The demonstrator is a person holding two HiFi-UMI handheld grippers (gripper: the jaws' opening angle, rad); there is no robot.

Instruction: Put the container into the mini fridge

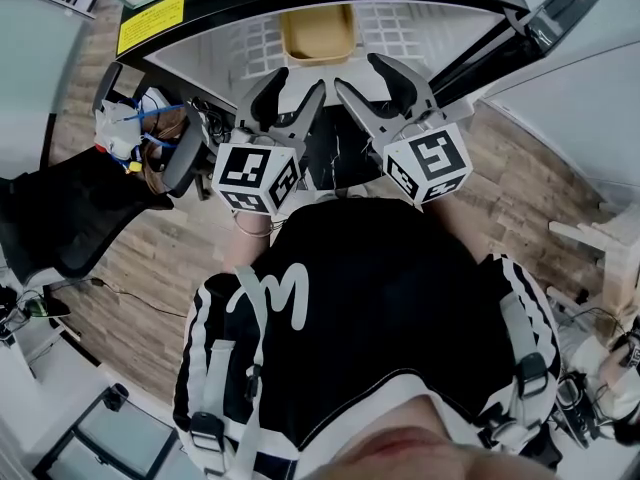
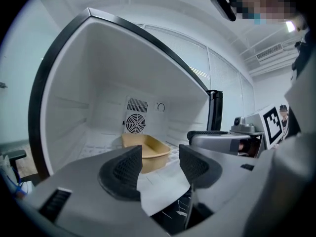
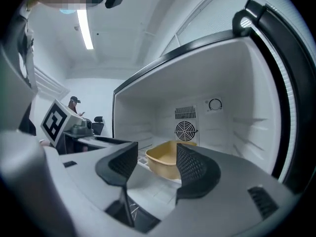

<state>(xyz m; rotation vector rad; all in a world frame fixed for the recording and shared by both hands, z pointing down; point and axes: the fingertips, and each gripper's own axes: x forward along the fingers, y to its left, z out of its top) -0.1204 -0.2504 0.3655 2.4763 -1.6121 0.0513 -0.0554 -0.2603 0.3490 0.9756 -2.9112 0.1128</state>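
Head view: container [image 1: 318, 32] inside fridge [image 1: 420, 18]

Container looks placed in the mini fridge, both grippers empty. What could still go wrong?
1. The container sits just in front of the rear fan; it might hinder airflow.
2. The left gripper and right gripper hang open at the mini fridge mouth; a forward drift could nudge the container.
3. The door is open; closing it could catch a gripper.

A black office chair [image 1: 70, 213] stands on wood-plank floor [image 1: 520, 198]; a strip light [image 3: 85, 28] glows overhead.
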